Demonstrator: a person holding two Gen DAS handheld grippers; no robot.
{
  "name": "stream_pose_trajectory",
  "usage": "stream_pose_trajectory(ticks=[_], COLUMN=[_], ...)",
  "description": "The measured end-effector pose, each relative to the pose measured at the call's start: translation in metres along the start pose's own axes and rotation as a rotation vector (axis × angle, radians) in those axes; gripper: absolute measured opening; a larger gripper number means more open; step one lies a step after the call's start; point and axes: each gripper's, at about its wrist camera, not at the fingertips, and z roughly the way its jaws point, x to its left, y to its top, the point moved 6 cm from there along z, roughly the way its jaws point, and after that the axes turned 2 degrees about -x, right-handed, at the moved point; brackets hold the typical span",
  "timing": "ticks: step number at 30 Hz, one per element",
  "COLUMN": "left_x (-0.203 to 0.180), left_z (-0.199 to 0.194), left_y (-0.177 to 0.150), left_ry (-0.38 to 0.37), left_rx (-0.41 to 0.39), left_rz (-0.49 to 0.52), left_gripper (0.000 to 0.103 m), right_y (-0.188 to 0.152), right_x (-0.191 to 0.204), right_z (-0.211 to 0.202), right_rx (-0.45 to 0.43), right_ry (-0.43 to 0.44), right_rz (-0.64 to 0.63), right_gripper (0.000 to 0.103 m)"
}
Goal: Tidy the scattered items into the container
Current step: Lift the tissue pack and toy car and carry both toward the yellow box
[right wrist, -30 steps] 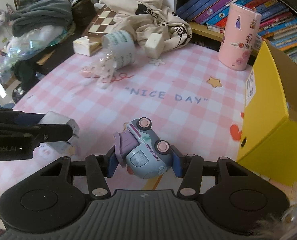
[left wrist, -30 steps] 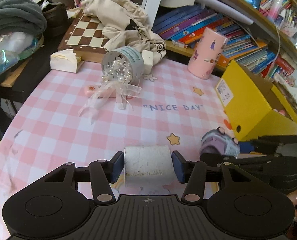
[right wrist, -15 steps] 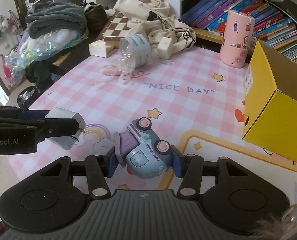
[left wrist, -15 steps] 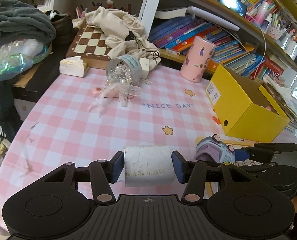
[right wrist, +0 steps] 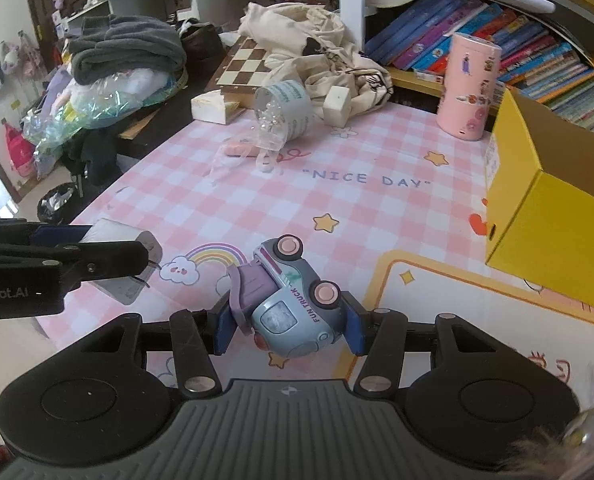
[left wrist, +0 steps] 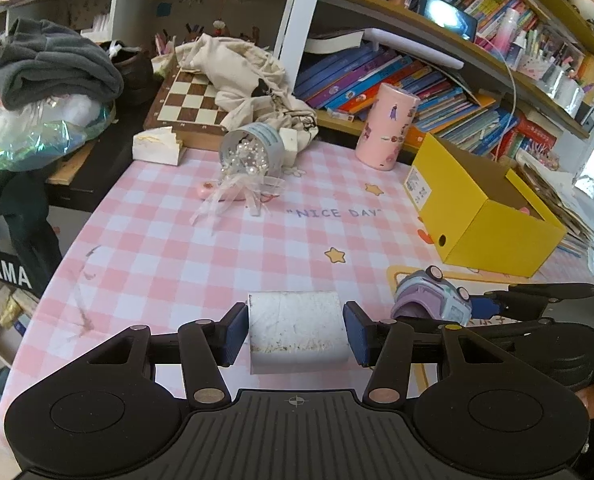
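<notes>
Left gripper (left wrist: 295, 330) jaws pinch a white block (left wrist: 297, 326), right gripper (right wrist: 285, 326) jaws pinch a toy truck (right wrist: 289, 304), both above the counter (left wrist: 217, 256); the yellow box (right wrist: 553, 216) lies ahead-right, nearer the right hand.

Surfaces and finishes, tabletop lot
Tablecloth (left wrist: 185, 264): smooth pink-check sheet. Yellow box (left wrist: 493, 220): matt card. Toy truck (right wrist: 293, 300): glossy plastic. White block (left wrist: 297, 328): matt, speckled. Chessboard (left wrist: 185, 104): wood.

Crowded bookshelves (left wrist: 437, 76) behind a pink checked table (left wrist: 225, 256).
</notes>
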Motion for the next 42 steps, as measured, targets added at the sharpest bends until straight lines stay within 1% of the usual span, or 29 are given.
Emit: stream_pose_trajectory(ticks=[5,20,30,42], left_x=[-0.004,-0.041,-0.07,-0.126], left_z=[-0.001,0.015,0.023,0.038], left_y=[-0.001,-0.009,-0.014,-0.013], left_ry=[-0.029,-0.135,-0.136,-0.113], left_rx=[-0.002,0.051,0.076,0.079], left_rz=[-0.001,0.053,0.07,0.086], left_gripper=[0.051,0.051,0.051,0.051], right_y=[-0.005,-0.029,-0.042,-0.045], right_x=[-0.006,-0.033,-0.056,-0.113], right_z=[-0.009,-0.03,-0.04,-0.057], right_rx=[-0.009,0.022,0.027,0.007], right_ry=[-0.032,-0.125,-0.122,-0.101], right_rz=[0.02,0.088,0.103,0.117], right_gripper=[0.05,0.05,0.05,0.05])
